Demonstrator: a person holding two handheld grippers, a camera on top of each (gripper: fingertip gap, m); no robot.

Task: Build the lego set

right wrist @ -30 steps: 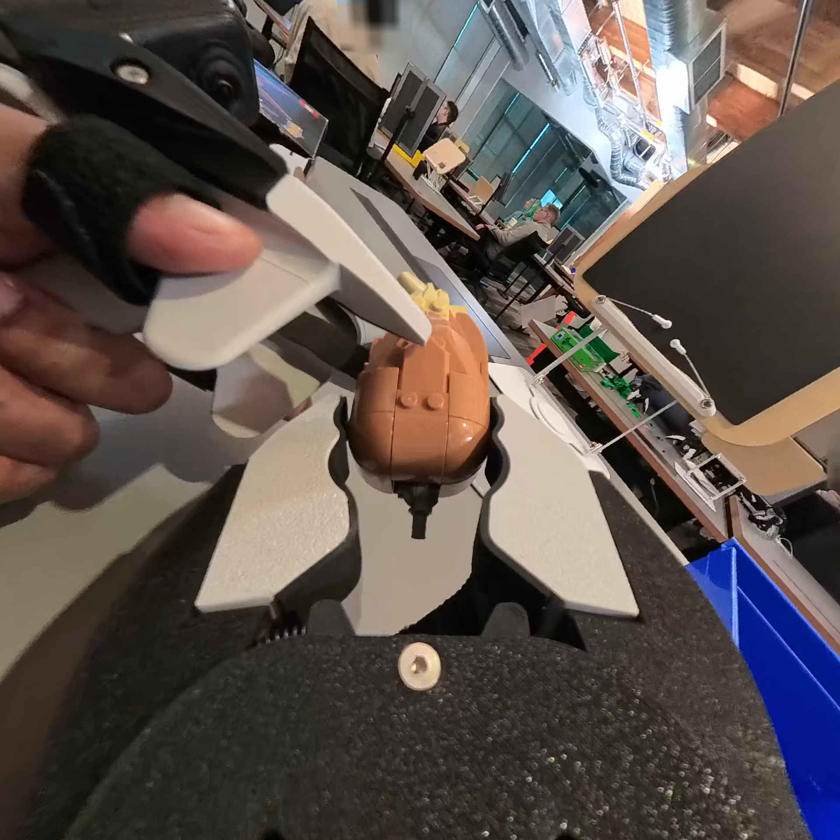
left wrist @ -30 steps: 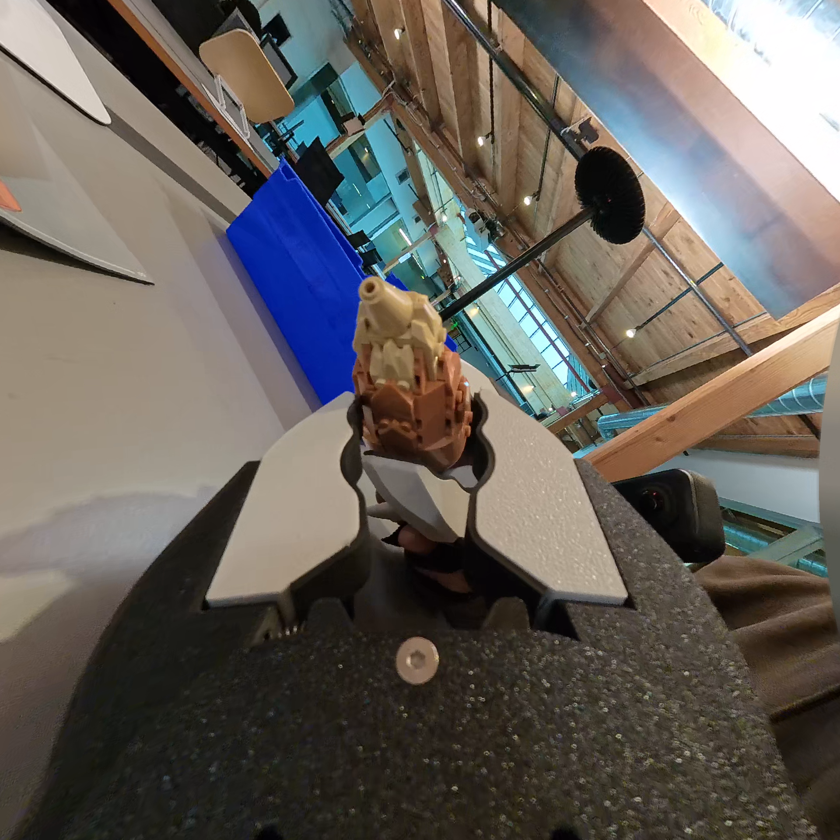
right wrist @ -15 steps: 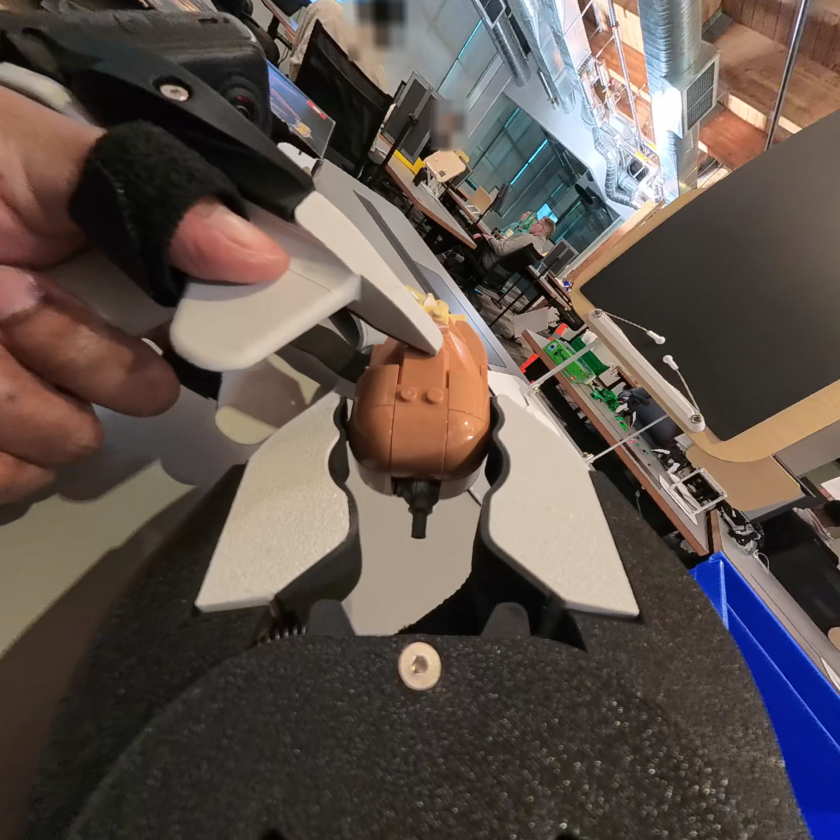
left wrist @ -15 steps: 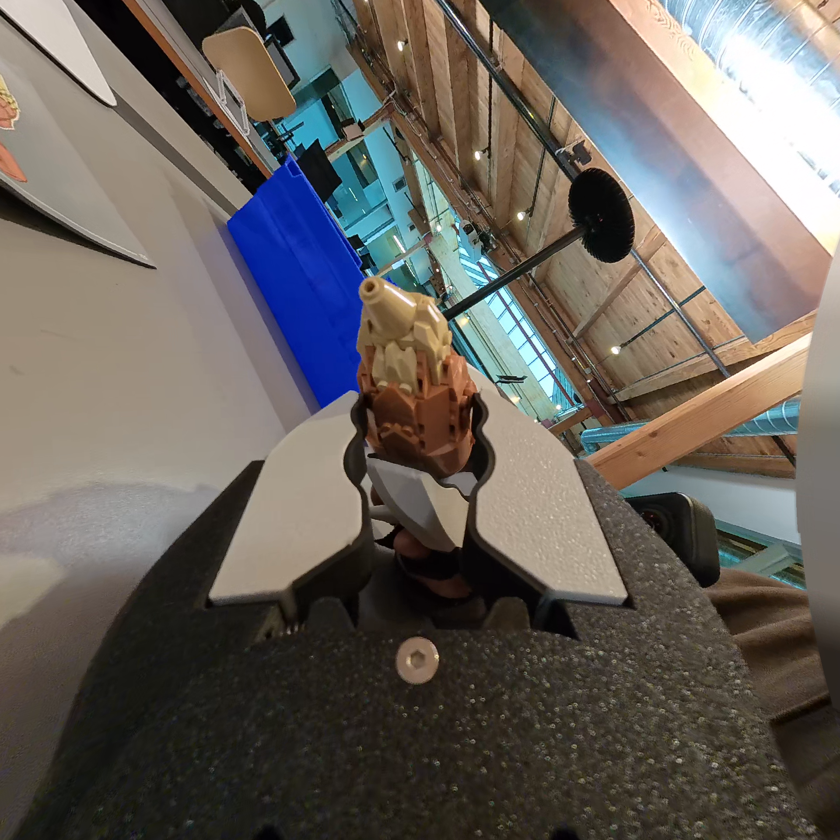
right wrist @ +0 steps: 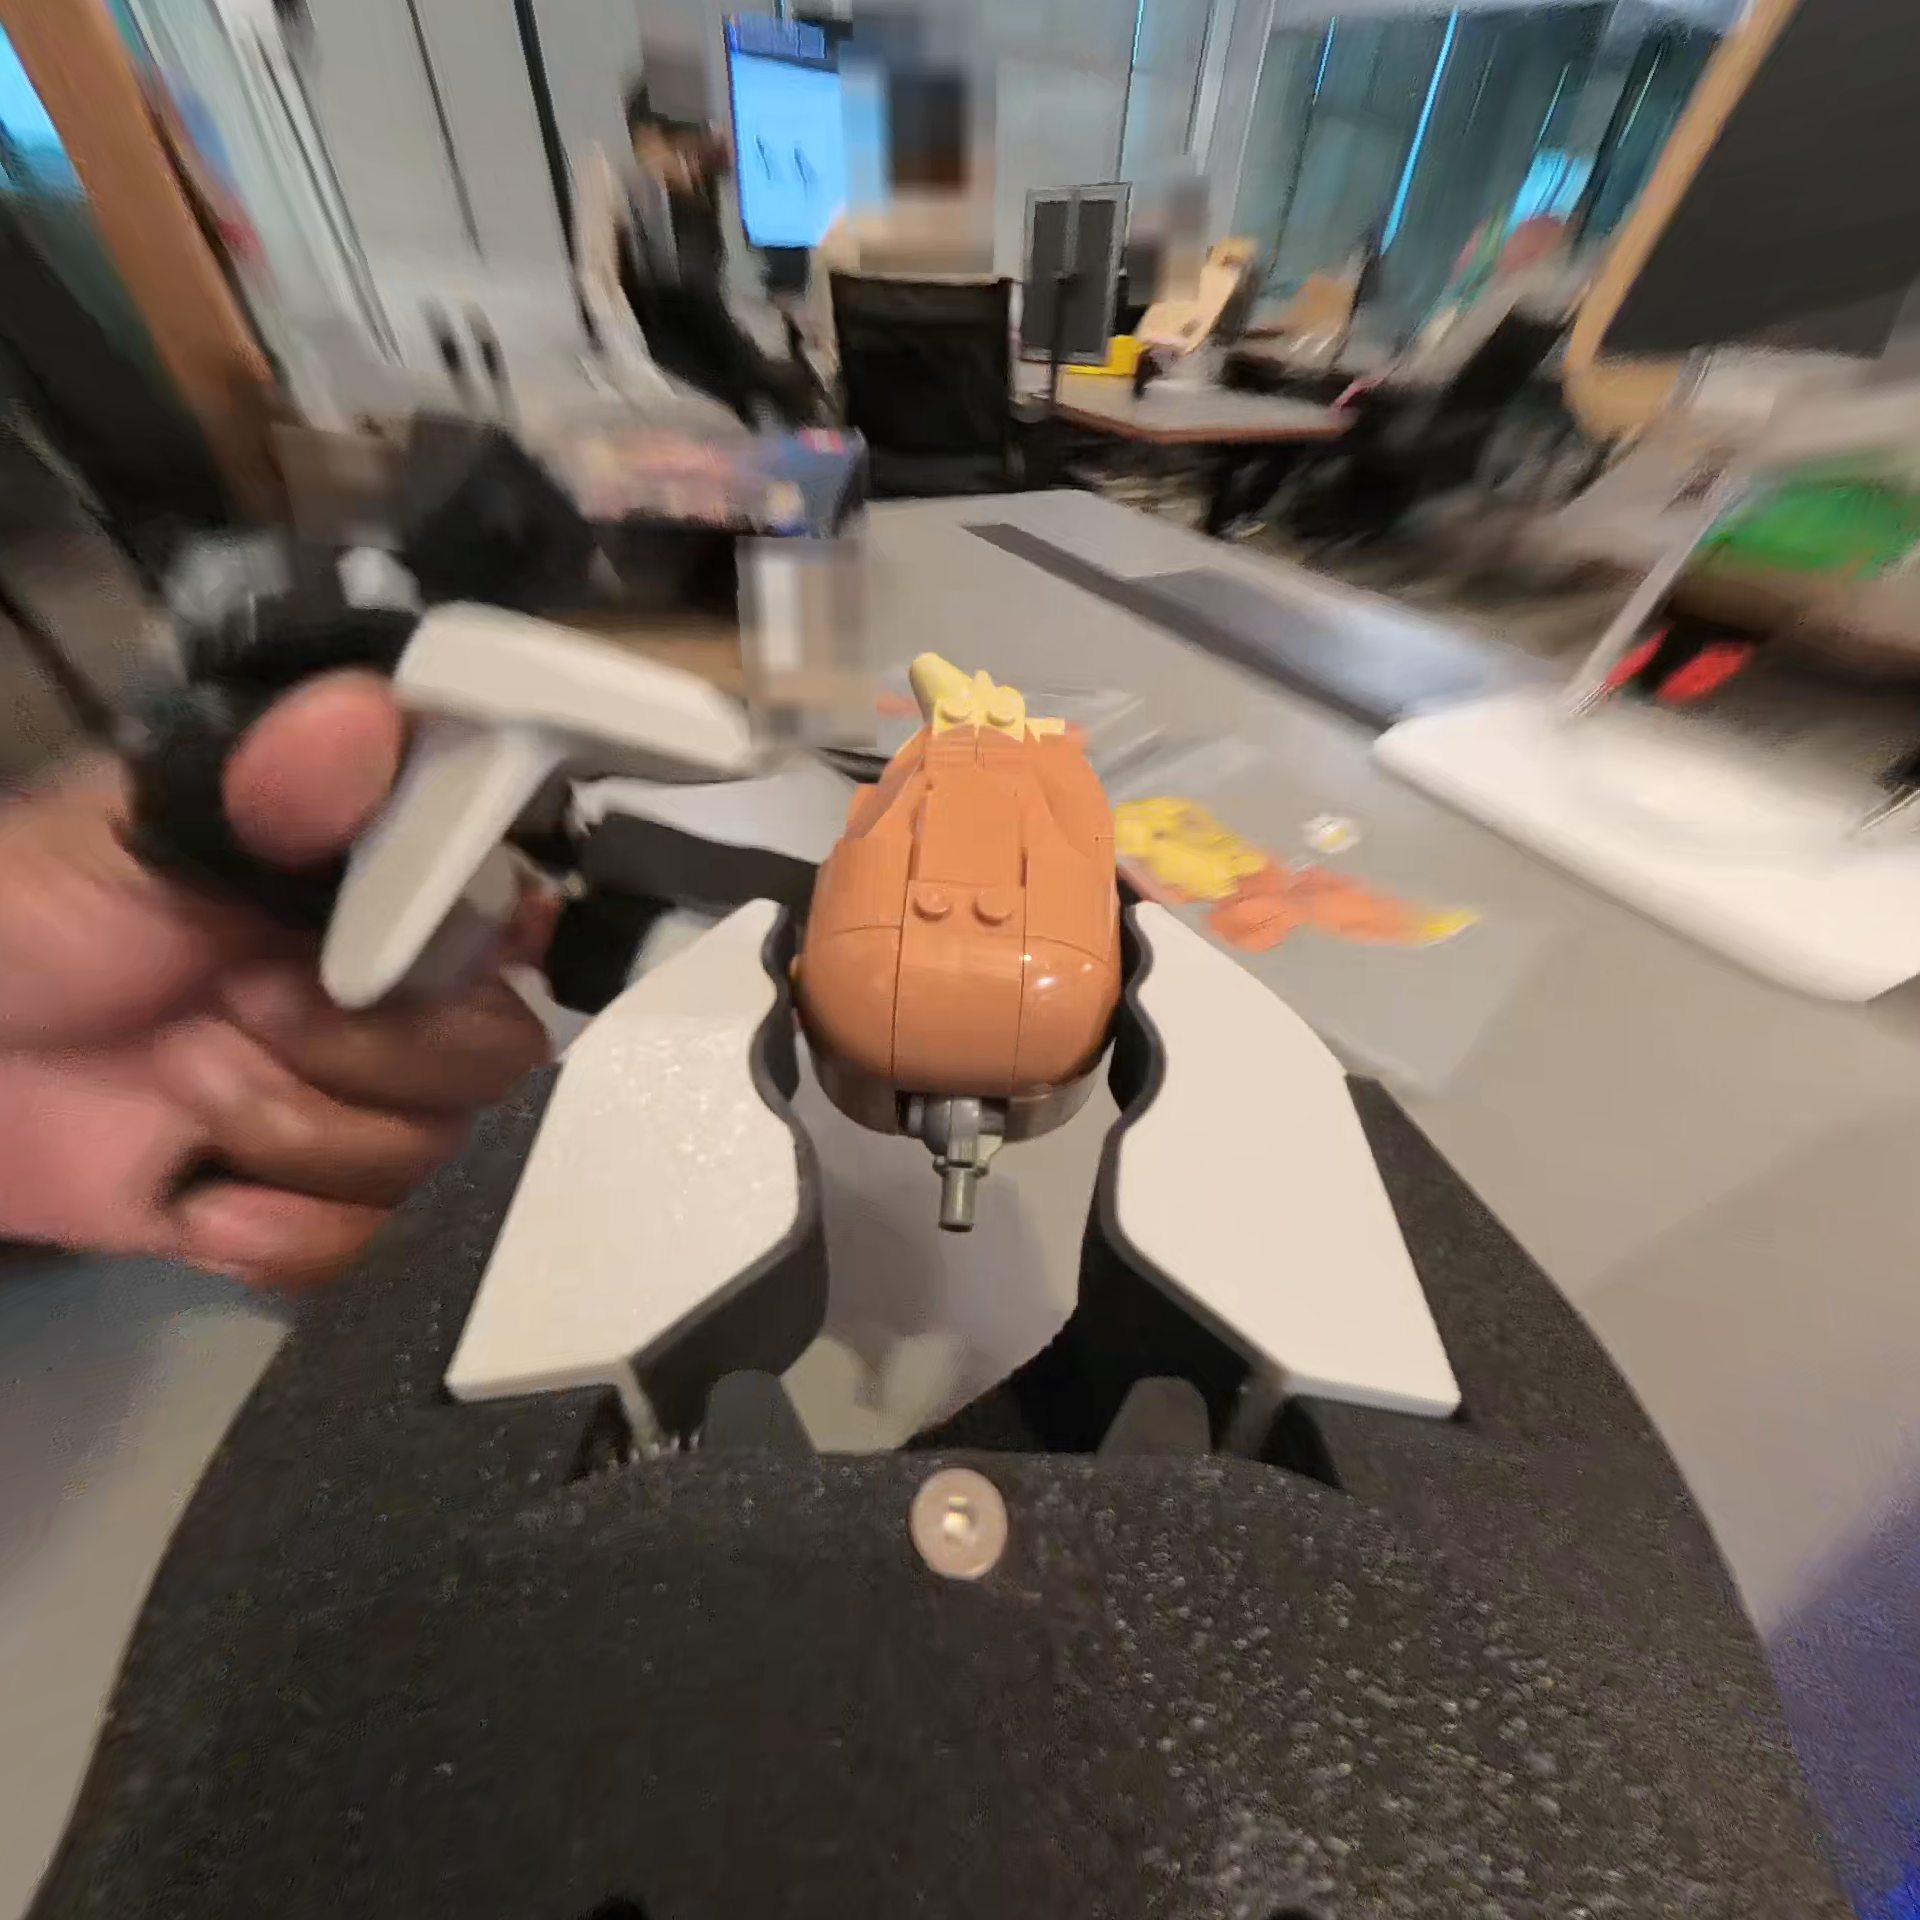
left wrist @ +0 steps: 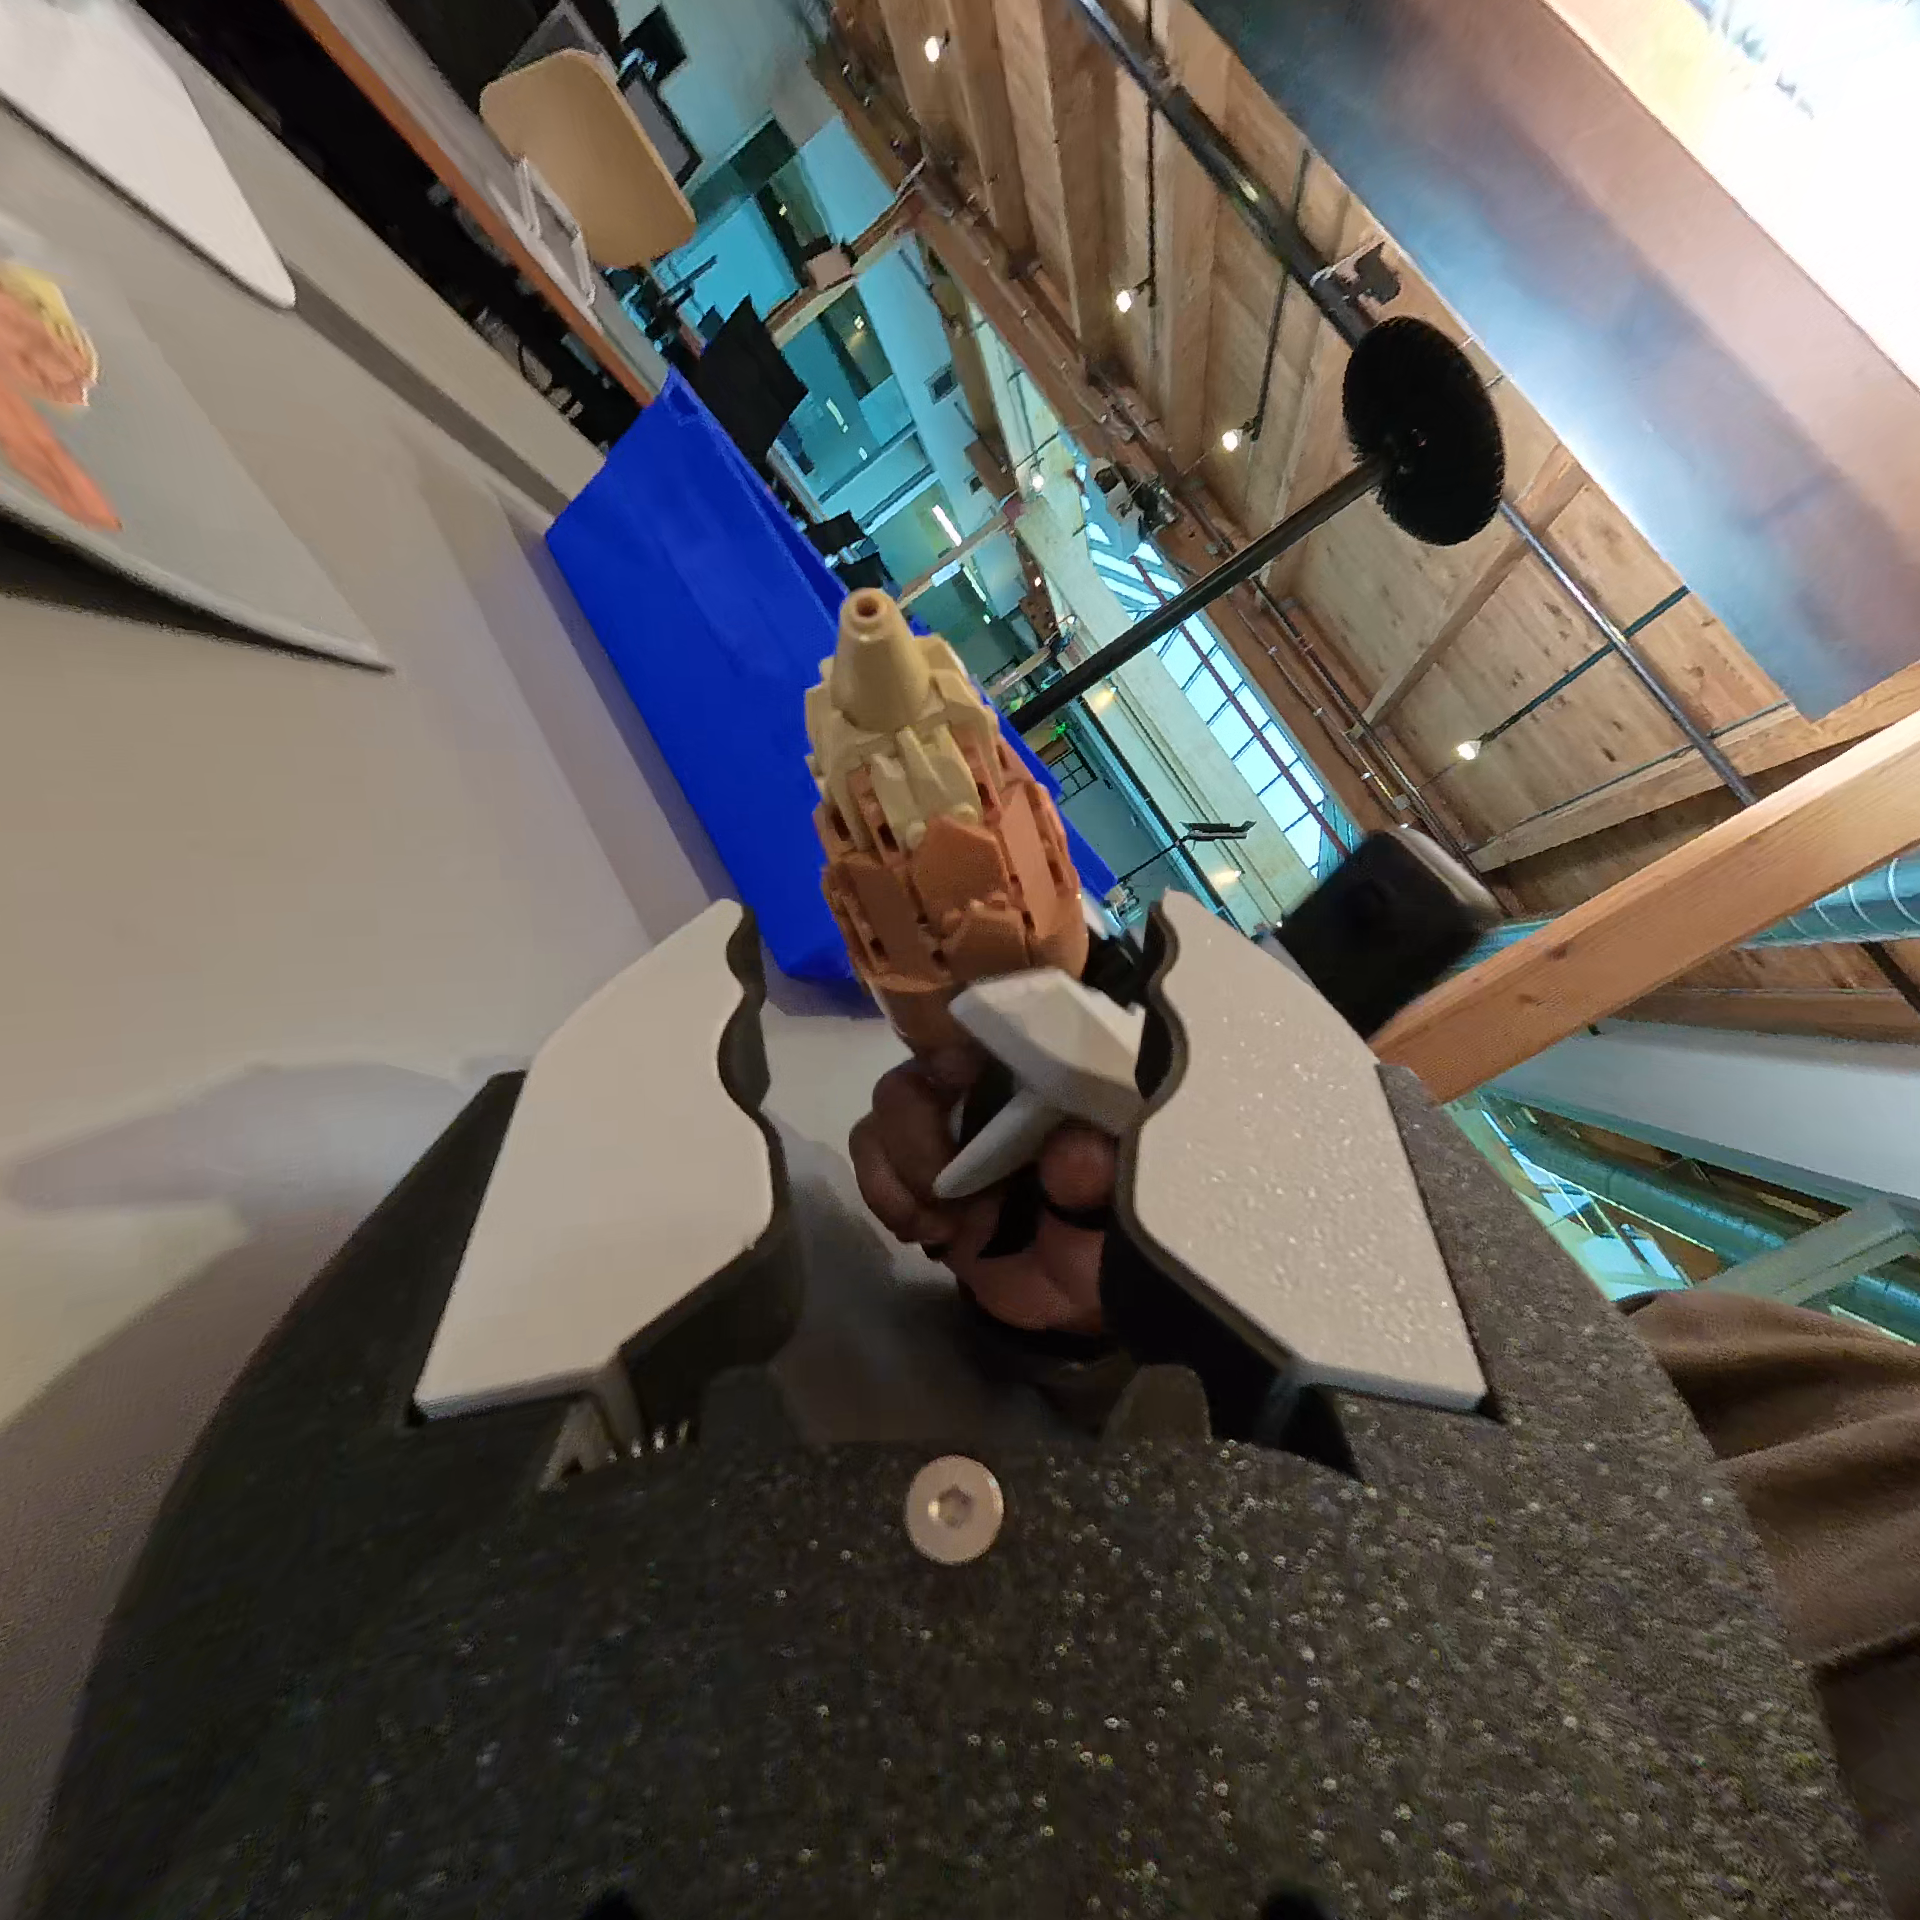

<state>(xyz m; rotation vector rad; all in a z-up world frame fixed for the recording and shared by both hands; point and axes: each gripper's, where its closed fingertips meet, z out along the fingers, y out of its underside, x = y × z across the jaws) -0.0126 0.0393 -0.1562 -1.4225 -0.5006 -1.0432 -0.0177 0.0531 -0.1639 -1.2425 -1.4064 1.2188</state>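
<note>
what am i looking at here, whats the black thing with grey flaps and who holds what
These are two hand-held grippers: black foam-covered tools, each with two grey fingers and a camera looking along them. One picture looks along the left gripper: open, holding nothing. The other looks along the right gripper, shut on the rounded brown and tan lego model. The person's hand at that picture's left holds the left tool. On the grey table lies a flat sheet with an orange and yellow picture; a blue plastic bin shows beyond the table's edge.
</note>
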